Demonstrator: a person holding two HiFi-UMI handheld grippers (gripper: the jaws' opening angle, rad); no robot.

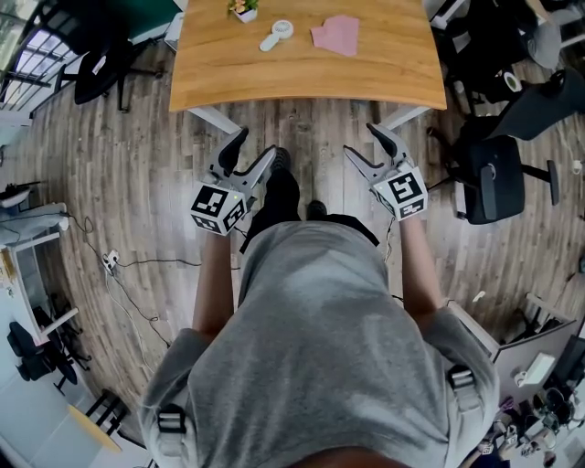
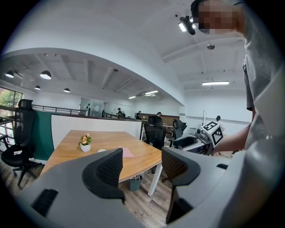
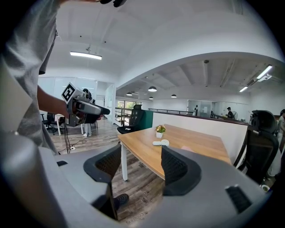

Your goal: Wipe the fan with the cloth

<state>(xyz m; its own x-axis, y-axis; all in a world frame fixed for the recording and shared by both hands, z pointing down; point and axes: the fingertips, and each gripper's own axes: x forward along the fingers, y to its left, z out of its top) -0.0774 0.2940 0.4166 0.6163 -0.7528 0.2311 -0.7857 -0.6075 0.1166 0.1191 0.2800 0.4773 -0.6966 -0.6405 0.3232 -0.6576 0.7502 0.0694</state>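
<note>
A small white fan (image 1: 277,35) lies on the wooden table (image 1: 302,82), with a pink cloth (image 1: 336,34) just to its right. Both grippers hover over the floor short of the table's near edge, well apart from both things. My left gripper (image 1: 254,148) is open and empty; in its own view, the left gripper (image 2: 141,167) frames the cloth (image 2: 127,152) in the distance. My right gripper (image 1: 364,144) is open with nothing between its jaws; in its own view, the right gripper (image 3: 141,168) points at the table corner, with the fan (image 3: 160,143) beyond.
A little potted plant (image 1: 243,9) stands left of the fan. Black office chairs sit at the right (image 1: 494,178) and at the far left (image 1: 101,64). Cables (image 1: 114,260) trail over the wood floor on the left. The person's shoes (image 1: 281,183) are between the grippers.
</note>
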